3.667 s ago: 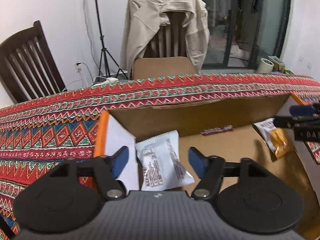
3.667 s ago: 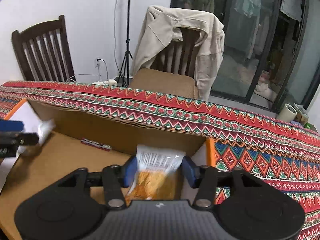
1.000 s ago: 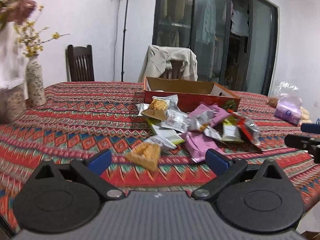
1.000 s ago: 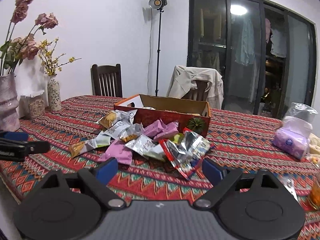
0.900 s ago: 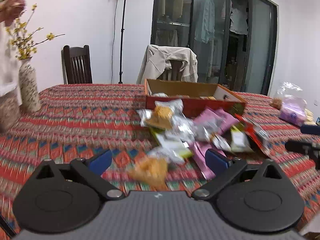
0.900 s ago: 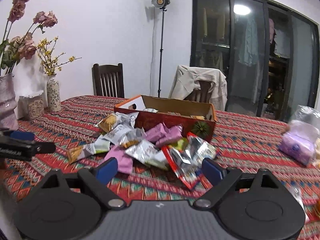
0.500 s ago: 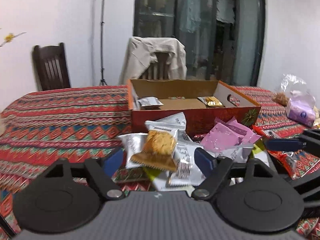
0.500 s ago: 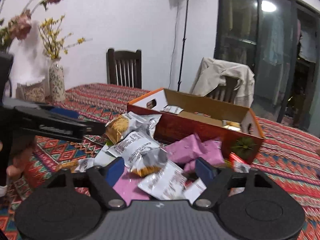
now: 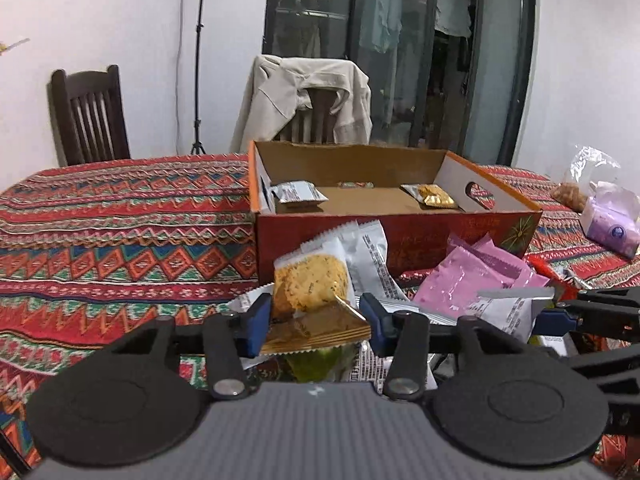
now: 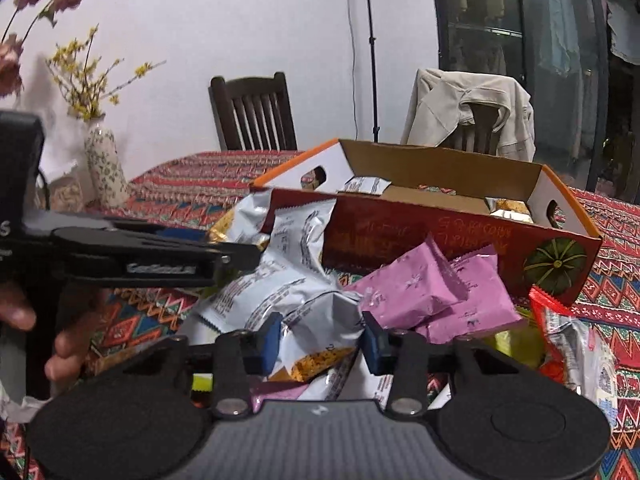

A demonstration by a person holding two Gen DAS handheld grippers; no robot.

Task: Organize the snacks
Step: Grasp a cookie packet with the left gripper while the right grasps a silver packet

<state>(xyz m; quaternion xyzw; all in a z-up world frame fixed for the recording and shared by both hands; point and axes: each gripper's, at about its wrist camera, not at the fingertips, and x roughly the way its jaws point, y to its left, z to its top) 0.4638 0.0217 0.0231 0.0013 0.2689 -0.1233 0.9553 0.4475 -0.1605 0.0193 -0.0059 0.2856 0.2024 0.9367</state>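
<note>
Snacks point(image 10: 404, 292) lie in a heap on my table point(image 9: 120, 232), right in front of the box. The table has a red cloth with zigzag shapes. The box point(image 9: 400, 240) is big and made of card, red outside and brown inside. It sits just behind the heap and some packs touch its front wall. Three packs are already inside it: a white one at the left, a gold one at the right, and a thin one at the back.

Pink packs point(image 9: 472, 280) lie at the right of the heap, and silver packs at the left.

My left gripper point(image 9: 316, 318) is closing. A cookie pack point(image 9: 310, 286) with a clear front is between its blue pads. The left pad touches it. The right pad is at its gold corner.

My right gripper point(image 10: 318, 344) is squeezed on a silver pack point(image 10: 316, 324) with an orange end. Both blue pads press its sides.

My left hand point(image 10: 40, 320) shows at the edge of the right camera view.
</note>
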